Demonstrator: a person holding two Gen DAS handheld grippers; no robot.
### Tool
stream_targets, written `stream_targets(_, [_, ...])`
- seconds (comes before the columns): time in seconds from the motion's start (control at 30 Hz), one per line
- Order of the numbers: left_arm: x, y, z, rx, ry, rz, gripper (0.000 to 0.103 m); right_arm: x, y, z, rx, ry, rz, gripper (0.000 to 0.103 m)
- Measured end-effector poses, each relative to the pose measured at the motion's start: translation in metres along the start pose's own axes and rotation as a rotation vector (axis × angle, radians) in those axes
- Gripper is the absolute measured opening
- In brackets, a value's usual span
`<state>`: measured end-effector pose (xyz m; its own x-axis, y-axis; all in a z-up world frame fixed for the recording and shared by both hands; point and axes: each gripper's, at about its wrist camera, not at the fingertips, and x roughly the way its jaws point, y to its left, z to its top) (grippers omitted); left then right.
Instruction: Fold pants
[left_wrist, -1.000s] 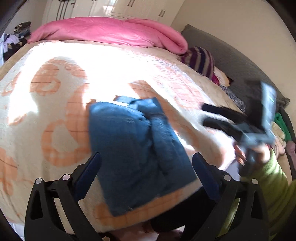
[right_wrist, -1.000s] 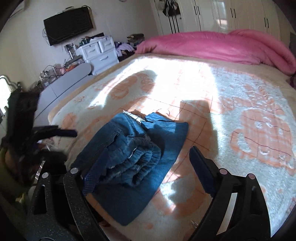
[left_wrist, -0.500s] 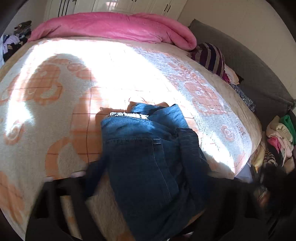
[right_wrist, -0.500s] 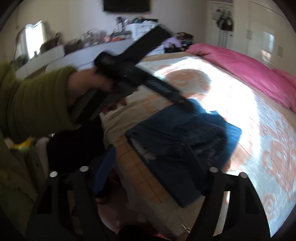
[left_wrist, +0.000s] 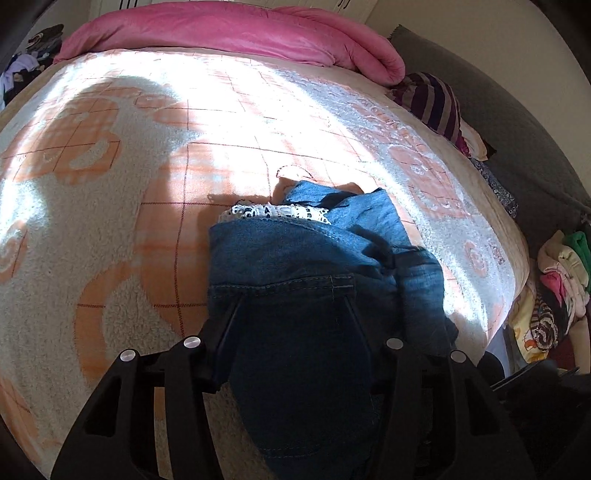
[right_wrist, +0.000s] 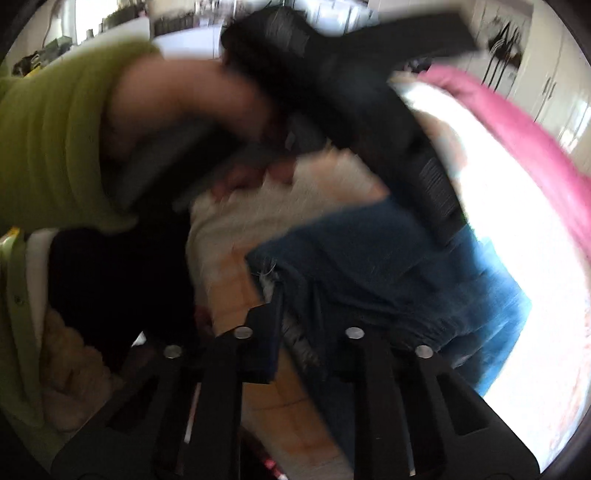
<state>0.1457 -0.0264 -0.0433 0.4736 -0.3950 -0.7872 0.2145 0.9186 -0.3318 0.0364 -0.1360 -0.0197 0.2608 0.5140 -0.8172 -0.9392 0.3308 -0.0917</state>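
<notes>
Both grippers have just been closing on the folded pants (left_wrist: 295, 317) at the bed's (left_wrist: 110, 206) near edge: left gripper (left_wrist: 291, 325) half-closed around denim, right gripper (right_wrist: 314, 332) pinching the hem. Likely next: lifting together.

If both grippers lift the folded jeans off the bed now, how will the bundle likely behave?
The folded jeans would probably sag and partly unfold: they lie in loose, uneven layers. Stacked thick denim suggests some weight. The left gripper straddles a thick section, so slipping seems unlikely.
</notes>
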Motion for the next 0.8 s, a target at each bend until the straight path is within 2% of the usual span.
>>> stream_targets(0.23, [0.001, -0.001, -0.002, -0.010, -0.018, -0.001, 0.053, -0.015, -0.011, -0.015, 0.141, -0.041, 0.058, 0.010])
stream_targets(0.27, [-0.001, -0.002, -0.002, -0.010, -0.025, -0.002, 0.058, -0.024, -0.013, -0.015, 0.158, -0.063, 0.063, 0.014])
stream_targets(0.33, [-0.009, -0.005, -0.004, -0.006, -0.042, 0.004, 0.068, -0.049, -0.021, -0.016, 0.215, -0.140, 0.069, 0.032])
stream_targets(0.4, [-0.016, -0.008, -0.005, 0.009, -0.060, 0.021, 0.071, -0.076, -0.036, -0.020, 0.292, -0.225, 0.040, 0.041])
stream_targets(0.47, [-0.024, -0.011, -0.006, 0.013, -0.082, 0.029, 0.071, -0.092, -0.054, -0.027, 0.379, -0.265, -0.004, 0.043])
stream_targets(0.5, [-0.027, -0.011, -0.006, 0.015, -0.090, 0.035, 0.072, -0.097, -0.066, -0.032, 0.435, -0.262, -0.041, 0.045])
stream_targets(0.57, [-0.032, -0.013, -0.007, 0.022, -0.101, 0.052, 0.082, -0.099, -0.084, -0.040, 0.503, -0.235, -0.108, 0.048])
stream_targets(0.63, [-0.034, -0.014, -0.008, 0.032, -0.109, 0.073, 0.083, -0.094, -0.103, -0.051, 0.585, -0.190, -0.166, 0.054])
stream_targets(0.7, [-0.033, -0.012, -0.010, 0.030, -0.103, 0.085, 0.083, -0.088, -0.117, -0.062, 0.674, -0.152, -0.191, 0.061])
stream_targets(0.8, [-0.025, -0.007, -0.014, 0.014, -0.078, 0.086, 0.084, -0.077, -0.133, -0.074, 0.762, -0.121, -0.172, 0.062])
